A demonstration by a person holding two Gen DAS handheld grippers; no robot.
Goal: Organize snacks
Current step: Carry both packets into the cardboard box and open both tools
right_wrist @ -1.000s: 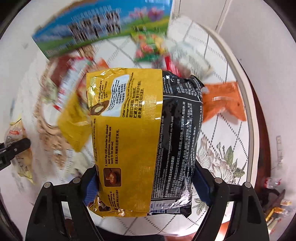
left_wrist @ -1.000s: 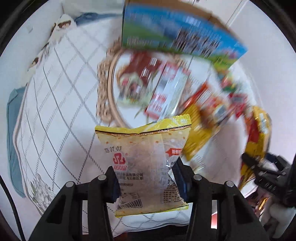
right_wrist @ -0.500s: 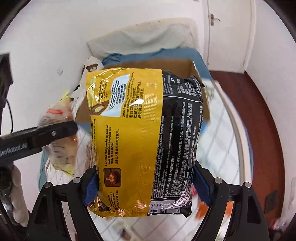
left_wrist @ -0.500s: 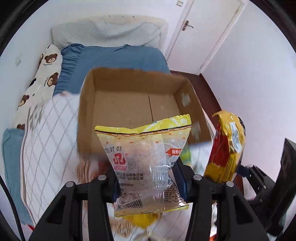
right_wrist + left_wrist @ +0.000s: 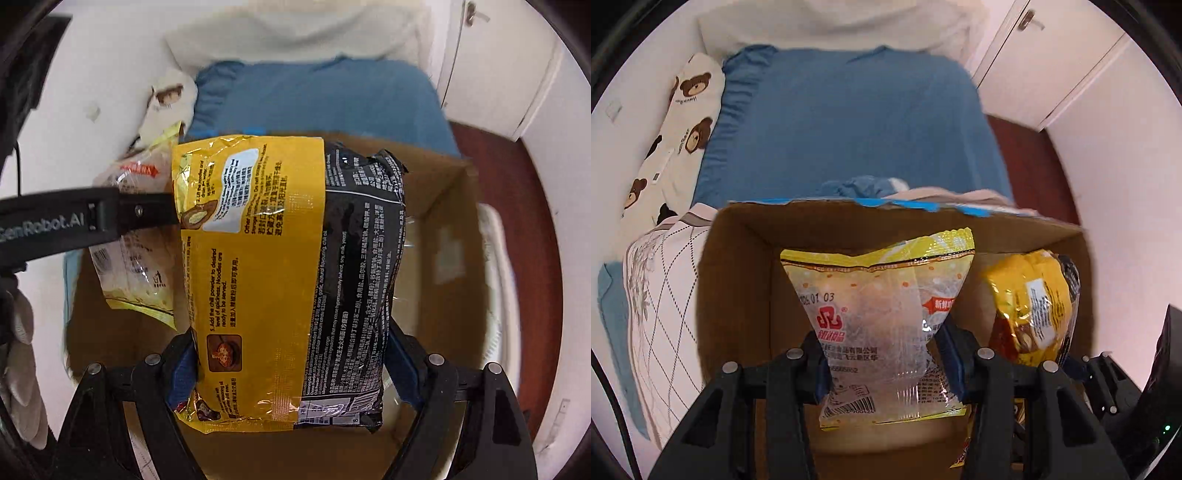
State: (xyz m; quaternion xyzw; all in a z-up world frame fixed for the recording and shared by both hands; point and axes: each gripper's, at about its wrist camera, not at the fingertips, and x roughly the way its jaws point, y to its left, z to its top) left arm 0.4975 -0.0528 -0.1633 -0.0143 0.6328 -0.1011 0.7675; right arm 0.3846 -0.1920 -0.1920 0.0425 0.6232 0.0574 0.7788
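My left gripper (image 5: 886, 362) is shut on a clear snack bag with a yellow top (image 5: 882, 314) and holds it over the open cardboard box (image 5: 738, 280). My right gripper (image 5: 291, 369) is shut on a yellow and black noodle packet (image 5: 288, 280), also over the box (image 5: 443, 229). In the left wrist view the noodle packet (image 5: 1030, 314) hangs to the right of the snack bag. In the right wrist view the snack bag (image 5: 136, 266) and the left gripper's arm (image 5: 74, 221) are at the left. The box floor under the packets looks bare where it shows.
A bed with a blue sheet (image 5: 849, 122) lies behind the box. A bear-print pillow (image 5: 679, 122) is at its left. The table with a white patterned cloth (image 5: 661, 295) shows left of the box. A white door (image 5: 1052, 55) and dark red floor (image 5: 517, 206) are at the right.
Both grippers moved from over the snack-strewn table to over the open box, still holding their packets. The box now sits closer and lower in both views.
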